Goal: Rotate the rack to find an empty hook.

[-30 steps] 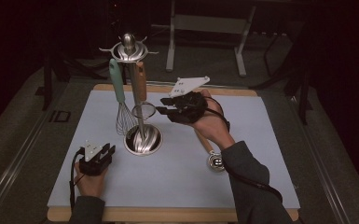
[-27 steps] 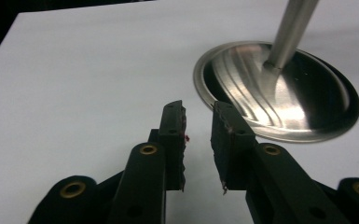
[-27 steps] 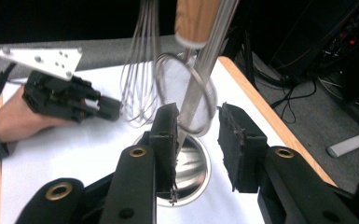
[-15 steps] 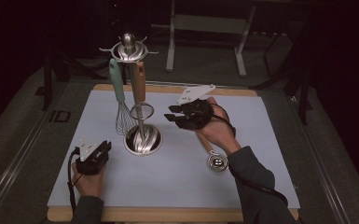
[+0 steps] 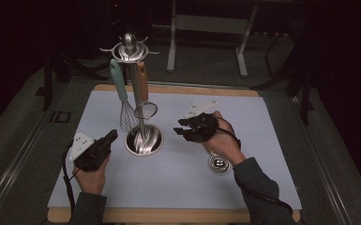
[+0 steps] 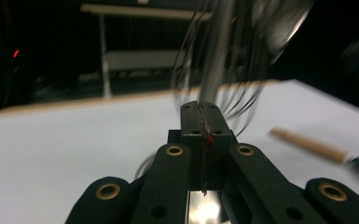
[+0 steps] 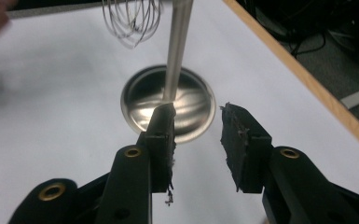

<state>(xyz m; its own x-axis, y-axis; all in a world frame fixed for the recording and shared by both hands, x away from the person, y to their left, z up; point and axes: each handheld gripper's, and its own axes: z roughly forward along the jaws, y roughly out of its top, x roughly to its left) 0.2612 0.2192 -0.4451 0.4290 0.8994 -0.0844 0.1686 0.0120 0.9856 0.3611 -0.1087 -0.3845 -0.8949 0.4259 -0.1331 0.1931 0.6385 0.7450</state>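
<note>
Two tongs working at a utensil stand on a pale tabletop

The left tongs [image 5: 107, 139], pressed together on nothing after just closing, are resting beside the round steel base [image 5: 144, 140] of the chrome utensil stand [image 5: 130, 49], likely waiting. The right tongs [image 5: 182, 125], spread and empty after just widening, are facing the stand's pole [image 7: 177, 51], seemingly lining up on it. The mint-handled wire whisk [image 5: 124, 105] and wooden-handled strainer [image 5: 144, 96] are hanging from its hooks, clear of the tabletop [image 5: 262, 140].
</note>
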